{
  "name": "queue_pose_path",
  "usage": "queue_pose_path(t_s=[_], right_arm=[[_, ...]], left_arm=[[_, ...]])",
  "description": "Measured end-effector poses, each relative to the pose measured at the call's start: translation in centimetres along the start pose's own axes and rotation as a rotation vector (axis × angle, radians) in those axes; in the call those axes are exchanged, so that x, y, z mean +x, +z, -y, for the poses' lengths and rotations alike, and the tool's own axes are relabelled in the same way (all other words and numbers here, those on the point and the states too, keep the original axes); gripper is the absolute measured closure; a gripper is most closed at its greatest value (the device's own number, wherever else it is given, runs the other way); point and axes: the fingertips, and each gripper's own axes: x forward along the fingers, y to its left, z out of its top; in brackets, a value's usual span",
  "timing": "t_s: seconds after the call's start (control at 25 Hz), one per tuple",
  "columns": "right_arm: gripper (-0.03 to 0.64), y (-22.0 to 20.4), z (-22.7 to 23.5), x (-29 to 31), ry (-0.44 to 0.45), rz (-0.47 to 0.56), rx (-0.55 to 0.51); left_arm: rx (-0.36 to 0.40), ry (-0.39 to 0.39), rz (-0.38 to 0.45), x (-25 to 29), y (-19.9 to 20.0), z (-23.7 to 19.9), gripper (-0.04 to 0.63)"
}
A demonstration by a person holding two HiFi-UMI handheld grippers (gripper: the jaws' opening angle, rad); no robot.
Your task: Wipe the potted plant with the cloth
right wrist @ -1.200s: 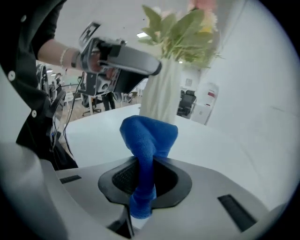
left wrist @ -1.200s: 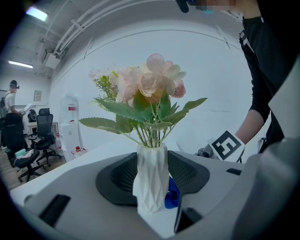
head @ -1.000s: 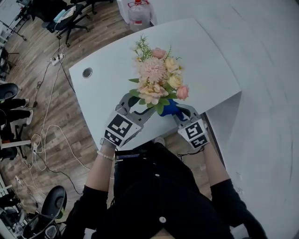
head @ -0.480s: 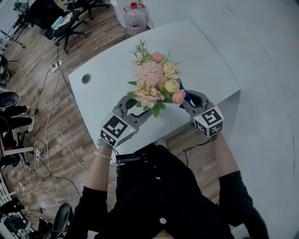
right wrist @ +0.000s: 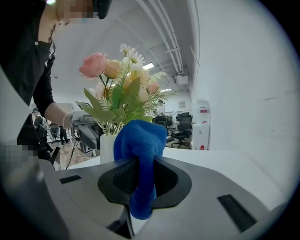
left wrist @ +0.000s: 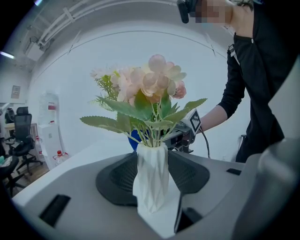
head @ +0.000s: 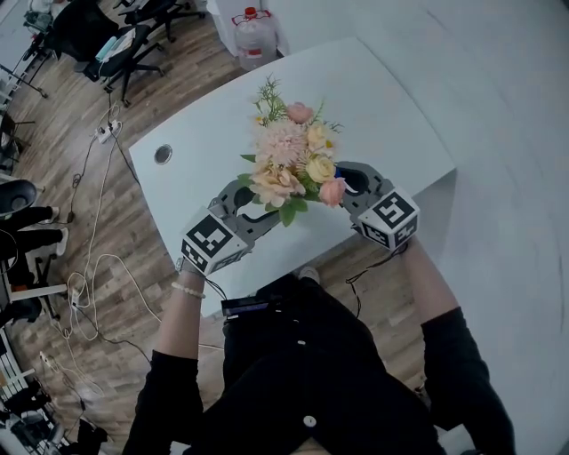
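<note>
The potted plant is a bunch of pink and yellow artificial flowers [head: 289,164] in a white faceted vase [left wrist: 152,176] near the front edge of a white desk [head: 382,98]. My left gripper [head: 258,209] is shut on the vase, whose body sits between the pads in the left gripper view. My right gripper [head: 348,182] is shut on a blue cloth [right wrist: 139,154], raised at the right side of the flowers [right wrist: 119,89], level with the leaves. The head view hides the vase under the blooms. The cloth [left wrist: 133,140] peeks out behind the stems.
The desk has a round cable hole [head: 163,154] at its left corner. A water bottle [head: 253,27] stands on the floor beyond the desk, office chairs [head: 116,40] and cables [head: 84,258] lie to the left. A white wall runs along the right.
The right gripper has risen with the blue cloth from low beside the vase to the right side of the flower heads. The left gripper stays on the vase.
</note>
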Motion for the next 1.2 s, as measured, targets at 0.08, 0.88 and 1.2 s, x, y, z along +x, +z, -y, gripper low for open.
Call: queue_pose_path(t_s=[0.08,0.88,1.2], right_arm=[[0.537,0.0,-0.6,0.8,0.023,-0.001,0.003],[0.537,-6.6,-0.9,6.4,0.115,-0.144,0.116],[0.537,-9.9,-1.3,6.0,0.082,-0.231,0.185]], left_arm=[[-0.003,0.0,-0.002,-0.3,0.0,0.1,0.38],[-0.021,0.015,-0.016,-0.3,0.0,0.1,0.38],[-0.026,0.02,-0.015,-0.4,0.5,0.2,0.38]])
